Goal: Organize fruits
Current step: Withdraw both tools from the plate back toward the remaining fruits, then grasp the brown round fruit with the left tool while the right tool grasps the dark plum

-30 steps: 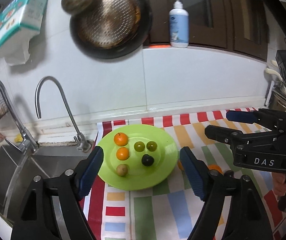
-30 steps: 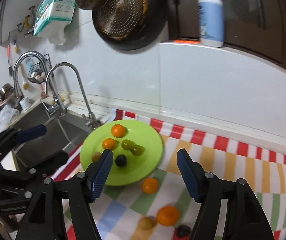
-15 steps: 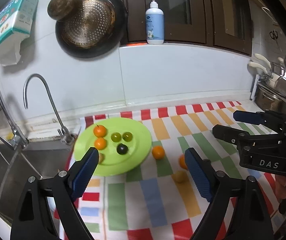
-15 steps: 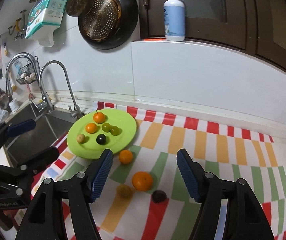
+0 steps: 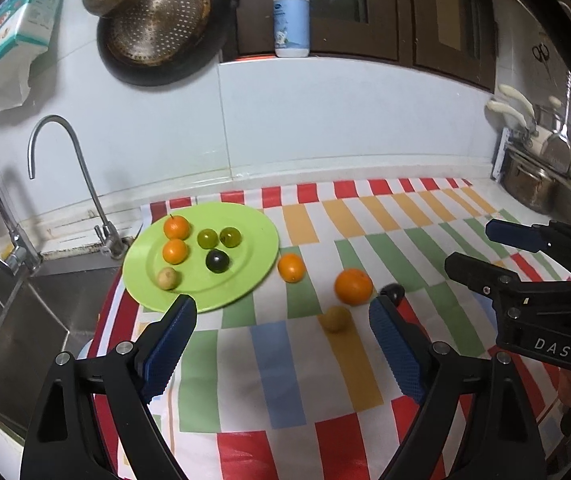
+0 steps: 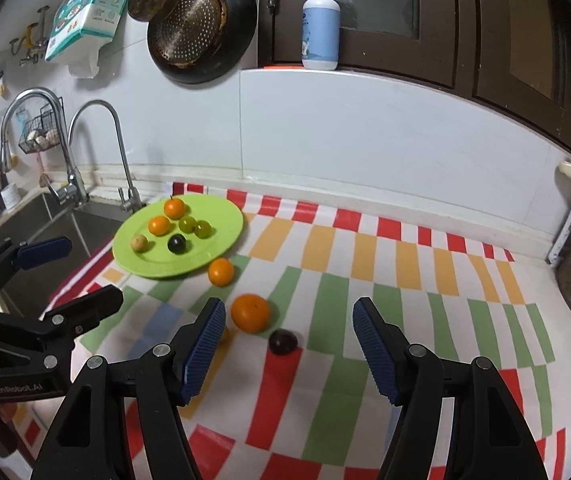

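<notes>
The table (image 5: pixel 425 216) is covered by a striped cloth (image 6: pixel 385 280). A green plate (image 5: pixel 245 276) is set at the cloth's left end, beside the sink (image 5: pixel 37 312); six fruits are carried on it: two small oranges, two green grapes, one dark fruit, one pale yellowish fruit. Both grippers are held above the cloth, well open and empty: left gripper (image 5: pixel 281 340), right gripper (image 6: pixel 287 344). Loose on the cloth, right of the plate: large orange (image 6: pixel 250 313), small orange (image 6: pixel 220 272) just beside the plate rim, yellowish fruit (image 5: pixel 335 319), dark plum (image 6: pixel 282 341).
</notes>
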Tool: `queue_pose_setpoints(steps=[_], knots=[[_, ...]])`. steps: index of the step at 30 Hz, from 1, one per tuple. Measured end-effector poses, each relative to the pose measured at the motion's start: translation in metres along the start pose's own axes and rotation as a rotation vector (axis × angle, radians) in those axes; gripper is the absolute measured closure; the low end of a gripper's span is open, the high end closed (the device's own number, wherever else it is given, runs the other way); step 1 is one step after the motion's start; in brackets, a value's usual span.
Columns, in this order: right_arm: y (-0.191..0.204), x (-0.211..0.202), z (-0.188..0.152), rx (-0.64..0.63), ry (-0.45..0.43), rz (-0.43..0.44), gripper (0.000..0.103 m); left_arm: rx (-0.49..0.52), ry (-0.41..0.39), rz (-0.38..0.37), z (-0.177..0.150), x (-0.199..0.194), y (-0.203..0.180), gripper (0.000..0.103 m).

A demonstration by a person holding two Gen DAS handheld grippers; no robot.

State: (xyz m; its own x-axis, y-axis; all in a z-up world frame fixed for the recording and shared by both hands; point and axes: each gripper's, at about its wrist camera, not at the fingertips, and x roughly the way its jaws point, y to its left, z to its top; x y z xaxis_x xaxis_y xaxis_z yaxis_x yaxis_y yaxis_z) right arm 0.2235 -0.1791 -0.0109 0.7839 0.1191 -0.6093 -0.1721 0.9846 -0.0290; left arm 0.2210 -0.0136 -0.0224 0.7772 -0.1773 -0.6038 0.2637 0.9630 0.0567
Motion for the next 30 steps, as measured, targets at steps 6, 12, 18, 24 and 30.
queue_pose_setpoints(steps=[6, 12, 18, 24, 30], knots=[[-0.003, 0.006, -0.016, -0.002, 0.030, 0.010, 0.036, 0.028, 0.011, -0.028, -0.011, 0.010, -0.010, 0.015], [-0.008, 0.018, -0.029, 0.003, 0.069, 0.020, 0.036, 0.043, 0.028, -0.051, -0.018, 0.023, -0.015, 0.015], [-0.011, 0.035, -0.034, 0.008, 0.109, 0.027, 0.036, 0.056, 0.068, -0.076, -0.022, 0.042, -0.018, 0.015], [-0.013, 0.055, -0.035, 0.003, 0.147, 0.039, 0.036, 0.059, 0.116, -0.100, -0.023, 0.065, -0.018, 0.019], [-0.011, 0.072, -0.033, -0.017, 0.162, 0.058, 0.038, 0.075, 0.151, -0.128, -0.022, 0.087, -0.020, 0.032]])
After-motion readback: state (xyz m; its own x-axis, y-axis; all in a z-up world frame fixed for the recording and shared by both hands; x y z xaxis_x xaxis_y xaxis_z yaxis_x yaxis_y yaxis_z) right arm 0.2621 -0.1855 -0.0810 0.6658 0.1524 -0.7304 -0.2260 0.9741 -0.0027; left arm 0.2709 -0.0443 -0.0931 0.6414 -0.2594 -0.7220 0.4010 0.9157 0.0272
